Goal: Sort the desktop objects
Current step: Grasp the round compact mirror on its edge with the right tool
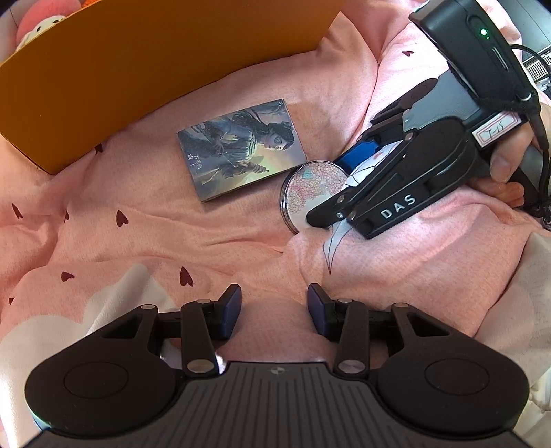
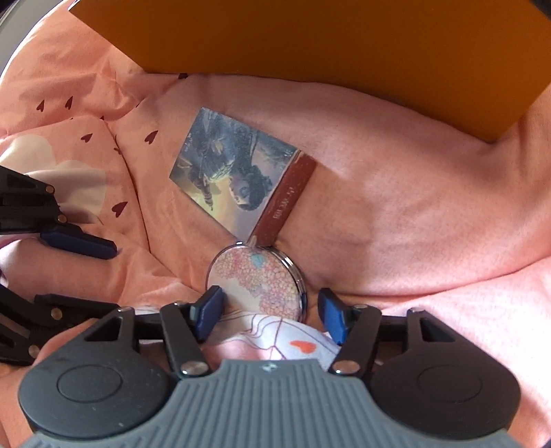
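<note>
A round compact mirror [image 1: 311, 193] with a pastel flower lid lies on the pink bedsheet [image 1: 137, 220]. It also shows in the right wrist view [image 2: 255, 279]. A small box [image 1: 241, 148] with a painted figure lies just beyond it, touching the mirror's edge [image 2: 237, 179]. My right gripper [image 2: 270, 312] is open, its blue pads on either side of the mirror's near part, not closed on it. In the left wrist view the right gripper [image 1: 339, 186] reaches down over the mirror. My left gripper [image 1: 273, 310] is open and empty, above the sheet, well short of the mirror.
A large orange box [image 1: 137, 69] stands behind the objects, also at the top of the right wrist view [image 2: 344, 51]. A pink plush toy [image 1: 44, 17] sits behind it. The sheet is wrinkled, with folds around the mirror. The left gripper's fingers [image 2: 79, 244] show at left.
</note>
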